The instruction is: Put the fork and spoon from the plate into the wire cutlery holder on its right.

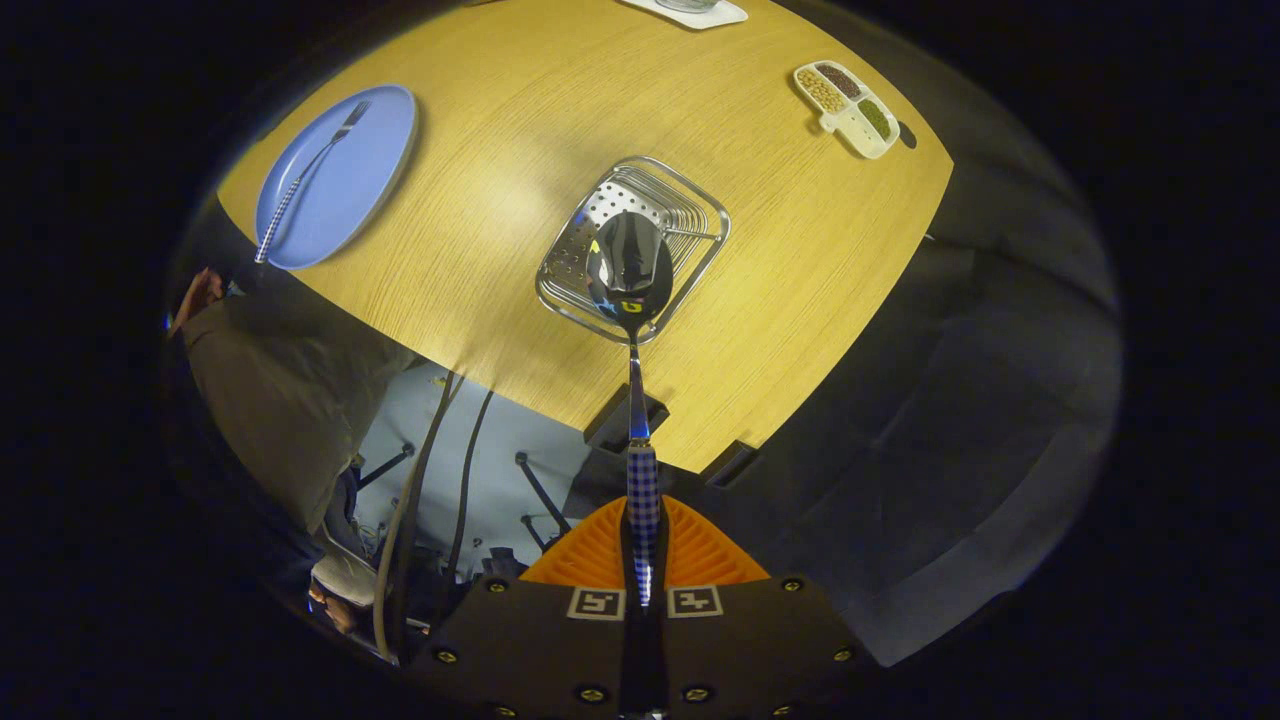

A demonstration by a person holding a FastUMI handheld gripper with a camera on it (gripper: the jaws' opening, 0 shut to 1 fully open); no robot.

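A wooden table (520, 120) with a pale, fine-grained top carries a white divided dish (846, 108) near its far right edge. The dish has 4 compartments, 3 of them filled with small dry foods: tan, dark reddish-brown and green. At the far edge lies a white mat (690, 14) with something glassy on it. Below the near edge, dark cables (440, 470) hang over a pale blue floor (500, 470).

The wooden table (560, 130) carries a wire cutlery holder (700, 235), a blue plate (375, 150) to its left, a divided snack dish (850, 125) beyond-right, and perhaps a white mat (690, 14) beyond.
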